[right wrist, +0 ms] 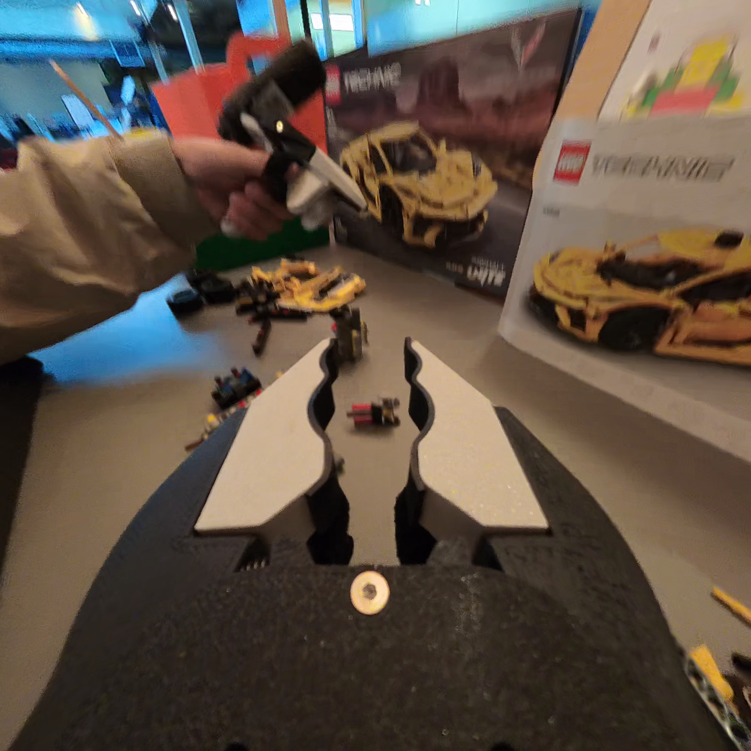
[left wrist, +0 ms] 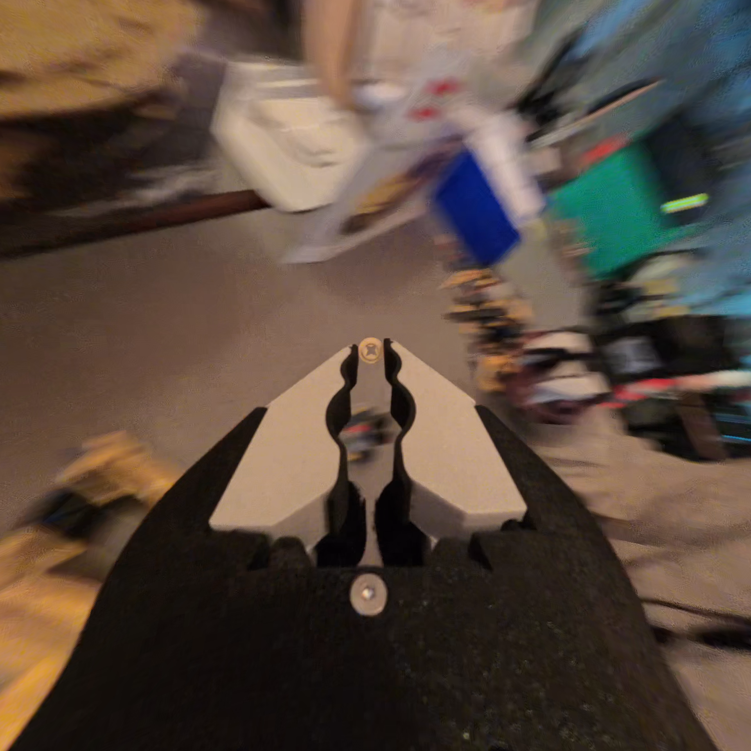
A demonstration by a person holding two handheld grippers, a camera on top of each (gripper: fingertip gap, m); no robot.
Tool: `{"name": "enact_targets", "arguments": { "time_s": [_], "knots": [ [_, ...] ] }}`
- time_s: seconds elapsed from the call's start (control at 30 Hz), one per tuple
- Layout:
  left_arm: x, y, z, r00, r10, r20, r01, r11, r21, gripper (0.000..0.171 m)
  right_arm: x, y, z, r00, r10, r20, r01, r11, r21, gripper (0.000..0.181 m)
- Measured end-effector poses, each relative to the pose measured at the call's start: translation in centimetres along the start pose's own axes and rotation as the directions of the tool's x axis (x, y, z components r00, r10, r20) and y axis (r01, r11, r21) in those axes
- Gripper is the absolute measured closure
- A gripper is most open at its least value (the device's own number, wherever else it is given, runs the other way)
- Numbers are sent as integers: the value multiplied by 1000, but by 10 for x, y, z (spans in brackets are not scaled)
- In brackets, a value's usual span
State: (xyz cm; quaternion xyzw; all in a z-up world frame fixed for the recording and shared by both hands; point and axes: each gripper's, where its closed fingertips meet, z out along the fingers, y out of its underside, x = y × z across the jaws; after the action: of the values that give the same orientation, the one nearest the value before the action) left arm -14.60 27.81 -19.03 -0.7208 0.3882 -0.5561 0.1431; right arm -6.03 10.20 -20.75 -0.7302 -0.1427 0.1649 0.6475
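On the grey tabletop (right wrist: pixel 467 325) stand one dark box (right wrist: pixel 447 162) and one booklet (right wrist: pixel 630 244), each picturing a yellow car. The right tool (right wrist: pixel 369 345) hovers released over one small red-and-black piece (right wrist: pixel 374 411). The left tool (left wrist: pixel 369 349) pinches one tan round-headed peg (left wrist: pixel 370 350).

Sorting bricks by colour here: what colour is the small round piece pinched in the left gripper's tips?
Tan, a pale beige, round piece in the left gripper; the left wrist view shows it best.

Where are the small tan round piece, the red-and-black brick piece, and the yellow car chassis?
Small tan round piece (left wrist: pixel 370 351), left wrist view, its face.
Red-and-black brick piece (right wrist: pixel 374 411), right wrist view, its middle.
Yellow car chassis (right wrist: pixel 313 284), right wrist view, its body.
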Motion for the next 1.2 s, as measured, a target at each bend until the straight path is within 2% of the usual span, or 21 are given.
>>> {"name": "enact_targets", "arguments": {
  "time_s": [0.07, 0.1, 0.23, 0.37, 0.47, 0.6, 0.67, 0.73, 0.77, 0.8, 0.87, 0.9, 0.93, 0.97, 1.0, 1.07, 1.13, 1.2],
  "knots": [
    [68, 14, 23, 957, -83, -279, 87, 996, 3, 159, -8, -24, -3, 1000, -27, 8, 26, 992, 125, 148],
    [94, 24, 34, 921, -112, -372, 113, 993, -19, 159, -11, -33, -5, 999, -41, 1, 41, 984, 172, 149],
    [149, 59, 71, 812, -202, -548, 186, 979, -85, 160, -22, -54, -14, 996, -88, -12, 88, 956, 280, 149],
    [168, 73, 92, 765, -249, -594, 219, 968, -123, 159, -28, -52, -16, 990, -137, -21, 138, 956, 258, 149],
    [175, 77, 99, 756, -261, -600, 221, 965, -141, 159, -27, -53, -19, 985, -164, -46, 171, 952, 255, 152],
    [183, 83, 106, 748, -283, -600, 223, 959, -175, 159, -29, -48, -18, 985, -170, -36, 174, 959, 224, 166],
    [183, 87, 111, 765, -288, -576, 223, 958, -182, 159, -25, -43, -18, 983, -175, -49, 181, 966, 182, 172],
    [183, 85, 109, 754, -290, -589, 227, 957, -181, 155, -20, -42, -21, 984, -169, -59, 177, 972, 156, 172],
    [181, 81, 105, 751, -293, -592, 231, 956, -179, 148, -16, -43, -27, 981, -181, -71, 190, 970, 152, 172],
    [173, 78, 103, 776, -275, -567, 221, 961, -163, 137, -7, -43, -34, 978, -188, -93, 199, 972, 125, 172],
    [142, 77, 99, 901, -139, -412, 106, 989, -101, 138, 23, -25, -54, 973, -171, -154, 168, 985, -30, 172],
    [115, 79, 99, 967, -30, -254, 4, 995, -102, 138, 43, -6, -68, 970, -150, -190, 123, 982, -146, 172],
    [86, 83, 98, 991, 107, -74, -117, 983, -142, 138, 63, 17, -85, 961, -128, -243, 62, 963, -264, 172],
    [59, 85, 94, 962, 261, 84, -239, 947, -215, 138, 84, 38, -104, 942, -113, -317, -6, 936, -352, 172],
    [39, 87, 92, 894, 407, 188, -340, 889, -306, 138, 101, 57, -119, 922, -108, -373, -59, 910, -410, 171],
    [23, 96, 96, 773, 592, 229, -438, 759, -482, 138, 119, 80, -140, 891, -112, -441, -123, 875, -469, 171],
    [15, 106, 104, 715, 663, 222, -438, 672, -598, 139, 126, 84, -146, 868, -103, -486, -150, 879, -453, 172],
    [9, 111, 113, 712, 663, 232, -401, 655, -640, 140, 127, 90, -146, 863, -75, -500, -185, 873, -450, 164]
  ]
}}
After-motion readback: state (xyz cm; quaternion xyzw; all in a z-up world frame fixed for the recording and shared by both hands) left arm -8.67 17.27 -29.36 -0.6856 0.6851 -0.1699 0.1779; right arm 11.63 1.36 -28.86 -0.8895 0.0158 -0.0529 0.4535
